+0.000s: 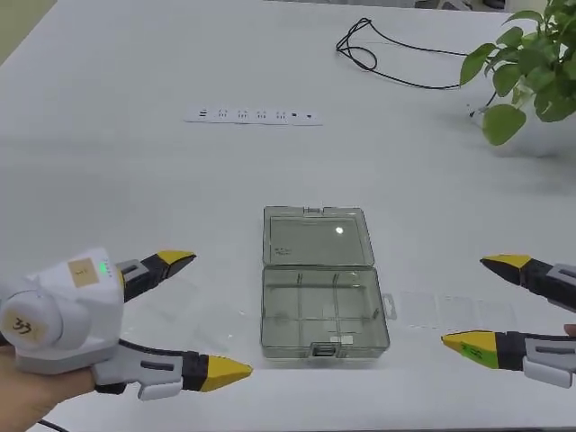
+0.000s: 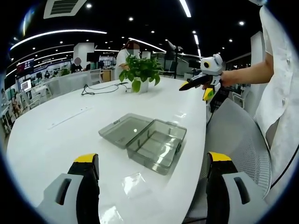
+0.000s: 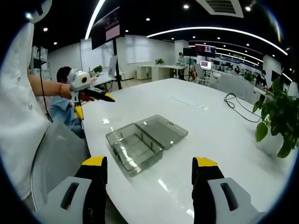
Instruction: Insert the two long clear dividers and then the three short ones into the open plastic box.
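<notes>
Left gripper [image 1: 214,313] and right gripper [image 1: 470,301], spread empty, flank the box [image 1: 324,310].
Clear dividers [image 1: 432,310] lie right of it, nearer the right.

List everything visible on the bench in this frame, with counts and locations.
Smoky clear plastic box: one, lid open, table centre.
Flat clear plastic dividers: count unclear, faint; on the table right of the box, more to its left.
White power strip: one, behind the box.
Black cable: one, coiled, far side.
Green potted plant: one, far right corner.
White table: one.
Left gripper: yellow-tipped, open, left of the box.
Right gripper: yellow-tipped, open, right of the box.
</notes>
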`<state>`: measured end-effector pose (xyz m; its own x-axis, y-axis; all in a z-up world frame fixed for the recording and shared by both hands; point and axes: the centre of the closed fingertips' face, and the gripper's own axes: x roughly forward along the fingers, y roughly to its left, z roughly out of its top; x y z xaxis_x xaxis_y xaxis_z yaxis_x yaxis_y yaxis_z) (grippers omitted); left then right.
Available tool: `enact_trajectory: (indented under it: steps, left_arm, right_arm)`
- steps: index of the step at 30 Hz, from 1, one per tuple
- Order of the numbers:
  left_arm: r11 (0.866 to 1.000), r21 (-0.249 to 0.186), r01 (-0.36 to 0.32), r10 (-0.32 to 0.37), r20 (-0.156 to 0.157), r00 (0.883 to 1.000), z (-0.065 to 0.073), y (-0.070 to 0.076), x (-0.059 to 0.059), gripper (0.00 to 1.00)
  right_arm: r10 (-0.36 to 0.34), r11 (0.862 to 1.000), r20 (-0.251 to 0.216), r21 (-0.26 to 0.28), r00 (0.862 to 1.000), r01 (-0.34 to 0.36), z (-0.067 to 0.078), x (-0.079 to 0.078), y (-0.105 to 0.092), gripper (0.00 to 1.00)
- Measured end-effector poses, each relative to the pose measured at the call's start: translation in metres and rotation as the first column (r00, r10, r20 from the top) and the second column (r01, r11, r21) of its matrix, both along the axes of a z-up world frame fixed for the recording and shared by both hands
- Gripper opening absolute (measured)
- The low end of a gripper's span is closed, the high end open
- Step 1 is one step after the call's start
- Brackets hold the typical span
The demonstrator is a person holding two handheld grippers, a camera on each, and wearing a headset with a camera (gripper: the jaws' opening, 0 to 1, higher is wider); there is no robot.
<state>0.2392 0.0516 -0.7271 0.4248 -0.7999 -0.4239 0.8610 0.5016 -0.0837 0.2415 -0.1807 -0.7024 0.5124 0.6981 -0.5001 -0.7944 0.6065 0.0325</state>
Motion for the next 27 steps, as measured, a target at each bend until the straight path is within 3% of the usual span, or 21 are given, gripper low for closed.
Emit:
enact_trajectory:
  steps: [9,11,15,18,23,24,27]
  left_arm:
    - [0.998,0.037,-0.043,0.044,-0.013,0.999,-0.007,0.018,0.009,0.96]
    - [0.997,0.046,-0.056,0.057,-0.027,0.998,-0.009,0.023,0.010,0.96]
    - [0.990,0.096,-0.101,0.105,-0.042,0.994,-0.017,0.039,0.017,0.92]
    - [0.986,0.103,-0.135,0.144,-0.086,0.986,-0.022,0.047,0.020,0.89]
    - [0.971,0.168,-0.171,0.193,-0.120,0.974,-0.035,0.061,0.021,0.86]
    - [0.964,0.193,-0.182,0.210,-0.134,0.969,-0.039,0.065,0.022,0.84]
    - [0.953,0.214,-0.213,0.254,-0.186,0.949,-0.046,0.072,0.022,0.81]
  right_arm:
    - [-0.002,1.000,-0.001,0.007,1.000,0.002,0.000,0.000,0.001,0.74]
    - [-0.002,1.000,0.000,0.007,1.000,0.002,0.000,0.000,0.001,0.74]
    - [-0.004,1.000,0.000,0.011,1.000,0.004,0.000,0.000,0.000,0.73]
    - [-0.007,1.000,0.001,0.011,1.000,0.007,0.000,0.000,-0.001,0.73]
    - [-0.008,1.000,-0.001,0.015,1.000,0.008,-0.001,0.000,0.000,0.73]
    - [-0.009,1.000,-0.001,0.015,1.000,0.009,-0.001,0.000,0.000,0.73]
    - [-0.011,1.000,-0.001,0.017,1.000,0.011,-0.001,0.000,0.000,0.73]
